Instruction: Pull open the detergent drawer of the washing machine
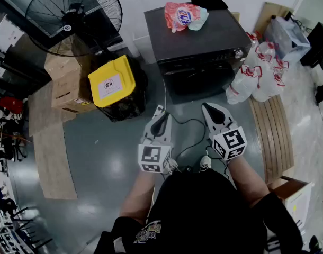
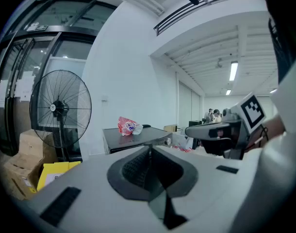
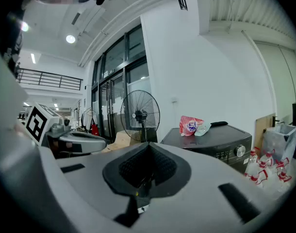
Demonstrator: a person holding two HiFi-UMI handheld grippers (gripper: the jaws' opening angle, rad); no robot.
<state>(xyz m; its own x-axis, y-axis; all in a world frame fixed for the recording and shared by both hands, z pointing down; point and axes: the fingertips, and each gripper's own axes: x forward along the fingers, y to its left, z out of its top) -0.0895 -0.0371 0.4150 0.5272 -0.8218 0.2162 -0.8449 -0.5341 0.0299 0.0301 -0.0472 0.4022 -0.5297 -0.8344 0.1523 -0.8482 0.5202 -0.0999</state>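
Note:
A dark grey washing machine stands against the far wall, its control strip with a round knob along the top front; the detergent drawer looks closed. The washing machine shows at the right of the right gripper view. My left gripper and right gripper are held side by side well in front of the machine, both shut with nothing between their jaws. Neither touches the machine. In the left gripper view the washing machine lies ahead, with the right gripper at the right.
A pink and white bag and a dark object lie on the machine's top. A yellow-lidded bin, cardboard boxes and a floor fan stand to the left. Bagged bottles and a wooden bench sit to the right. A cable runs across the floor.

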